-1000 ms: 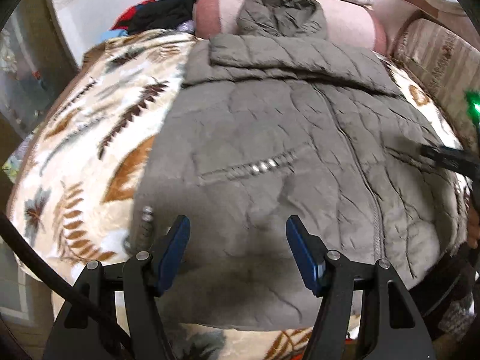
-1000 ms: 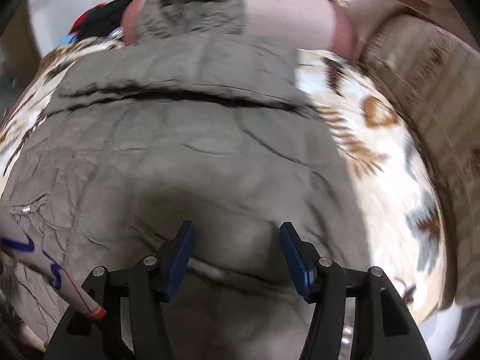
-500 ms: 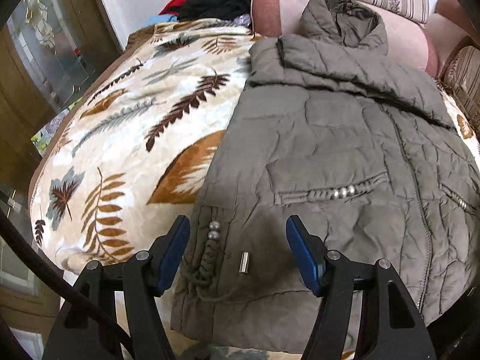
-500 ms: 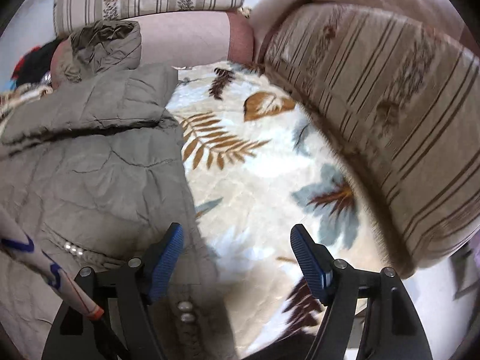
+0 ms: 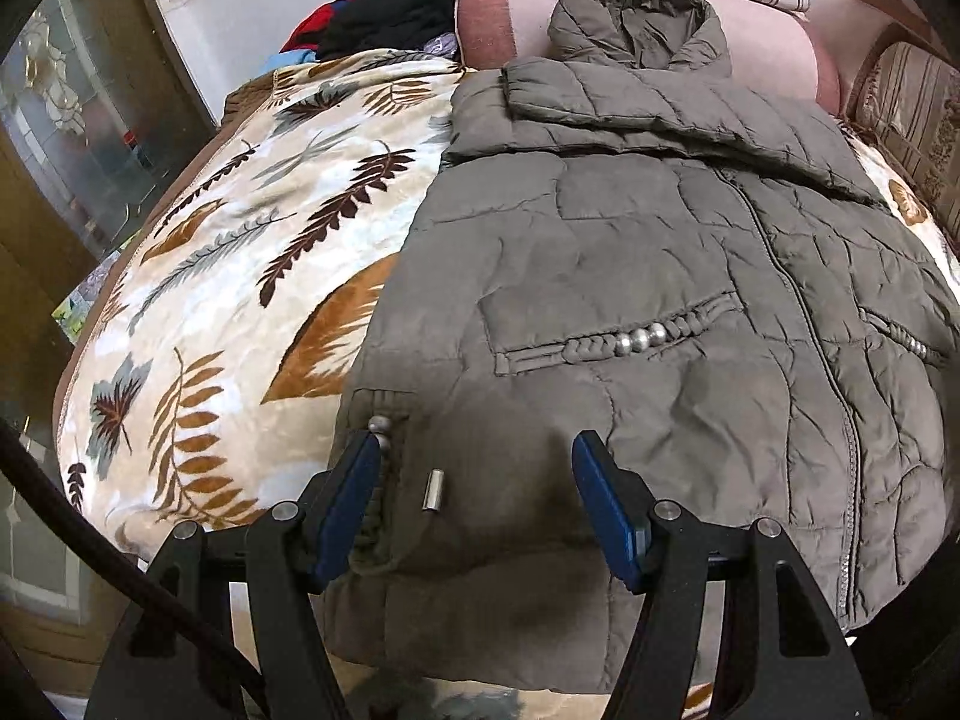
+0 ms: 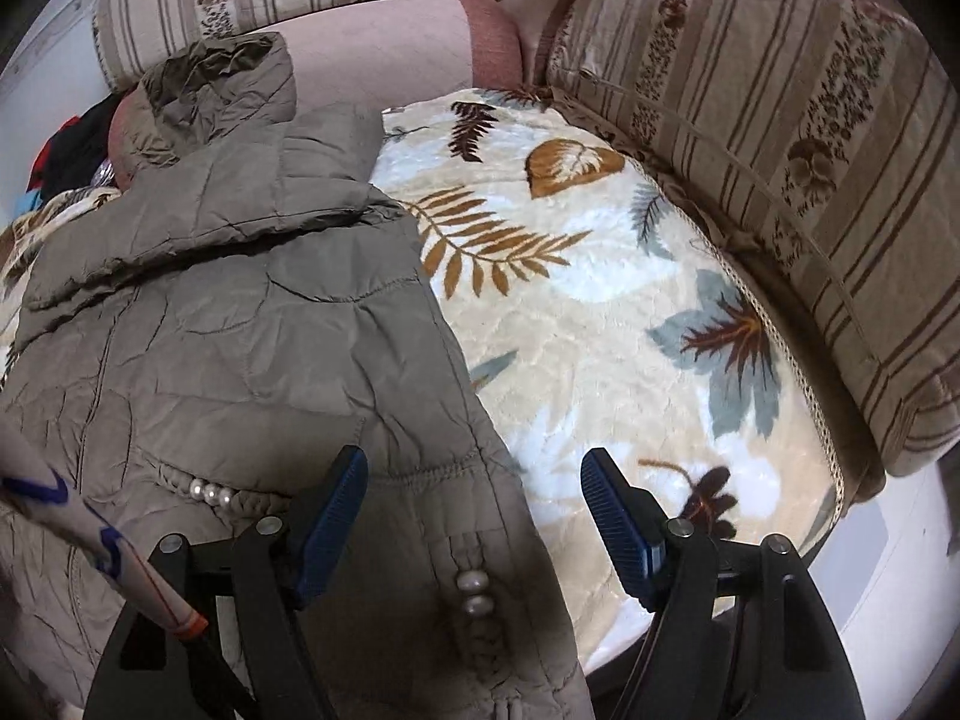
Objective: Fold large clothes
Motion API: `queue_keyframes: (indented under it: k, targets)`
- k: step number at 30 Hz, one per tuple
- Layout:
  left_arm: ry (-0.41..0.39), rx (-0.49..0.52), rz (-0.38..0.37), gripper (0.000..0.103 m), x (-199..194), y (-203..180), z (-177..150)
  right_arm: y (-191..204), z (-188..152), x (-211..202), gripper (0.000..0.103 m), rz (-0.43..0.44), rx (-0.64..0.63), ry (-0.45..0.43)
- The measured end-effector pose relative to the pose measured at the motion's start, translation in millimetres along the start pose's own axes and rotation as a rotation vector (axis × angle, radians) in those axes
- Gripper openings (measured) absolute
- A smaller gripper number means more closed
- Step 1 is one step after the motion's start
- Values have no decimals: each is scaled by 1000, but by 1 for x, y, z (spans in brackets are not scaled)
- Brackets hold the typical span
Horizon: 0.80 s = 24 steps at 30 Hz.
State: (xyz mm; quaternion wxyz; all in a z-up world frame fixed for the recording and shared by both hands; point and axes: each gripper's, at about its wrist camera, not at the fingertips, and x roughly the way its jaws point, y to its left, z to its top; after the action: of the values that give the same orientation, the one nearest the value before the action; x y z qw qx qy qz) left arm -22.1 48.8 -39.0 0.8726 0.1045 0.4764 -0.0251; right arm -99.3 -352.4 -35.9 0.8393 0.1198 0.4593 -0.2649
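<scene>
- Left wrist view: the olive quilted jacket [image 5: 630, 276] is seen spread front-up on the leaf-patterned blanket [image 5: 240, 276], hood [image 5: 636, 18] resting against the pink bolster [image 5: 498, 18] at the far end.
- The left gripper [image 5: 474, 480] is held above the jacket's near left hem corner; its jaws stand open, with nothing pinched between the pads.
- For a clean grip, the hem edge is best taken just inside the beaded drawcord [image 5: 381, 438] and its metal toggle [image 5: 431, 491], so that padding is caught and not the hardware.
- A wide stretch of bare blanket is left free to the left; the blanket's edge drops off close below the hem, so the fold is better carried toward the hood.
- Right wrist view: the right gripper [image 6: 474, 510] straddles the jacket's right side edge [image 6: 480, 420] near the hem, one pad over fabric, the other over blanket [image 6: 600, 300].
- Its jaws have just been opening and stand wide, with the edge below them ungripped.
- The pearl beads [image 6: 473, 591] of the cord are best avoided by gripping slightly further up the seam.
- Open blanket is available to the right, bounded by the striped sofa cushion [image 6: 780, 150]; a swing that way would be limited by it.
</scene>
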Motion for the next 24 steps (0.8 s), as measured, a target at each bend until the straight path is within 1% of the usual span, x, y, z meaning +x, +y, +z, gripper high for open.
queue_keyframes:
  k: [3,6,8,11,15,21,24]
  targets:
    - [3,-48,12,65,4,17,0,-9,1,1,78,-24,24,8]
    - [13,-88,43,66,9,33,-1,-17,1,4,78,-18,62,24]
    - [23,-111,58,65,12,42,-3,-18,0,5,78,-12,74,29]
    - [33,-136,67,66,14,51,-3,-11,-1,5,78,-12,57,26]
    - [28,-134,59,66,10,49,-3,3,-3,3,78,-24,10,4]
    - [22,-103,31,66,5,37,0,23,-4,-8,78,-39,-62,-41]
    - [17,-89,26,66,4,32,1,31,-6,-8,79,-38,-88,-46]
